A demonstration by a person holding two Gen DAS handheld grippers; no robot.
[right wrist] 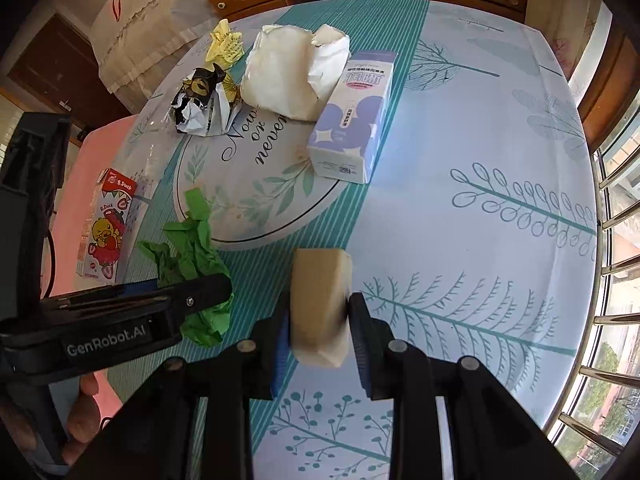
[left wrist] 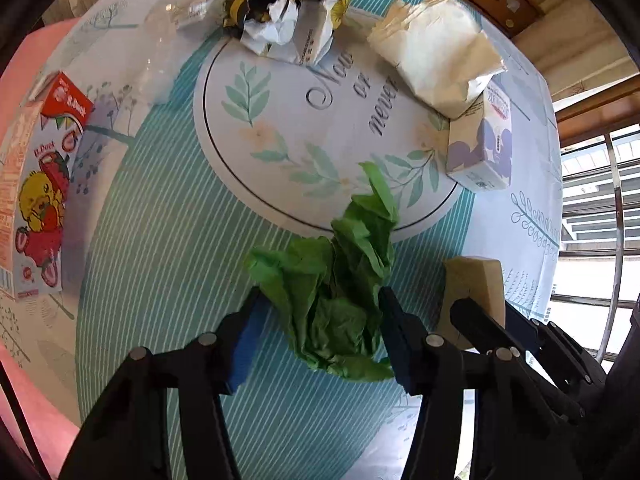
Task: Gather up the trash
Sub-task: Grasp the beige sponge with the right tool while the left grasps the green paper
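The round tabletop (right wrist: 480,128), covered by a glossy cloth printed with teal stripes, leaf sprigs and a pale circle lettered "Now or never", carries all the trash. Toward its far side lies a crumpled white paper bag (right wrist: 294,74), touching the upper end of a flat-lying white and purple drink carton (right wrist: 352,120). At the left edge of the tabletop lies a red and white strawberry drink carton with a yellow duck on it (left wrist: 38,188), well apart from the others. Beyond the lettered circle sits a crumpled black, white and yellow foil wrapper (right wrist: 204,108), with a small crumpled yellow paper (right wrist: 225,42) just behind it.

Nearest the cameras lies a crumpled wad of bright green tissue paper (left wrist: 340,280), resting on the teal stripes with one end reaching over the circle's rim. The left gripper (left wrist: 320,304) points steeply down with its jaws partly closed on either side of this green wad; both fingers sit against its edges, but a firm squeeze cannot be told.

Just beside it, the right gripper (right wrist: 320,316) is narrow and clamped on a small tan, blocky folded paper packet (right wrist: 320,300), its blue pads pressing both sides. A hand (right wrist: 80,420) grips the left gripper's handle.
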